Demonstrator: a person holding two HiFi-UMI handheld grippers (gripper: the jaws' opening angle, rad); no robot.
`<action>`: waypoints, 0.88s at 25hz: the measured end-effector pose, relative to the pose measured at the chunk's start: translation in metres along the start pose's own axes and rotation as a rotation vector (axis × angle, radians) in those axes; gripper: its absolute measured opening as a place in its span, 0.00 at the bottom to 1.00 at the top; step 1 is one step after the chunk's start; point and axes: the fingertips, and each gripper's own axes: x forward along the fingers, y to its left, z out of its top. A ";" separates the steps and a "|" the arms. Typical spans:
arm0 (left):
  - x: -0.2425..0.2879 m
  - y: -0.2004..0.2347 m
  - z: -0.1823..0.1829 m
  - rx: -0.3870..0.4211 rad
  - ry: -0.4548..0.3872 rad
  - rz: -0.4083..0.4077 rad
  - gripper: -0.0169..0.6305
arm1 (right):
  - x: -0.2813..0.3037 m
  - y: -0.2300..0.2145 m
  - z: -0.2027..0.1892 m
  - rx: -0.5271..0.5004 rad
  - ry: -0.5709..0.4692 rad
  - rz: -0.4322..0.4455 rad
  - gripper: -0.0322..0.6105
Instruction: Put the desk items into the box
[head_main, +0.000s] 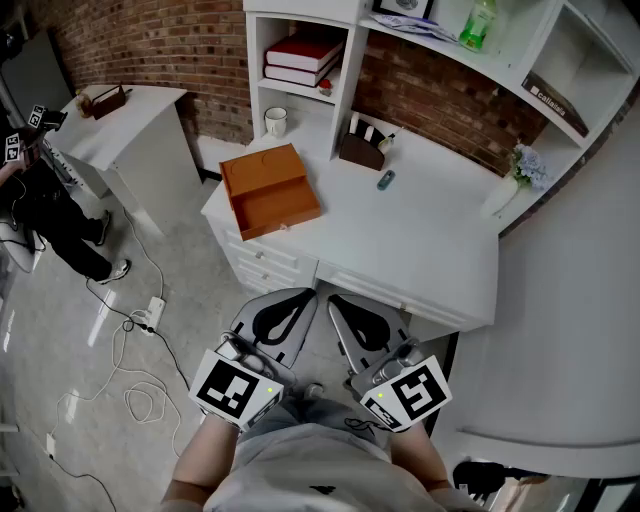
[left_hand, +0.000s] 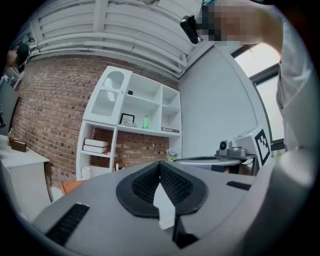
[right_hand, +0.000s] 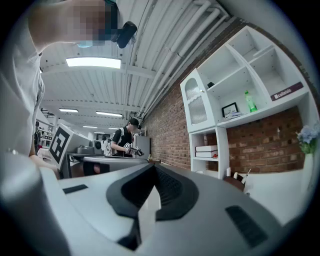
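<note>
So we see nothing packed yet: left gripper (head_main: 298, 298) and right gripper (head_main: 340, 302) pressed together, empty, orange box (head_main: 270, 190) on the table (head_main: 430, 235) looks bare, small bluish item (head_main: 385, 180) outside it.

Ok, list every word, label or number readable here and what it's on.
Nothing reads clearly.
On the dark book on the right shelf: a white word, too blurred to read with certainty.
On the framed picture: print too small to read.
On the green bottle: label unreadable.
On the left gripper and right gripper: square markers only, no letters.
</note>
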 end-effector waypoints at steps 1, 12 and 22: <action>0.000 0.000 0.000 -0.002 0.003 -0.003 0.05 | 0.000 0.000 0.000 0.000 0.000 -0.001 0.06; 0.004 0.006 0.003 0.001 -0.001 -0.031 0.05 | 0.008 -0.002 0.000 -0.004 0.006 -0.022 0.06; 0.002 0.025 0.000 -0.005 -0.009 -0.071 0.05 | 0.025 -0.004 -0.008 0.035 0.023 -0.076 0.07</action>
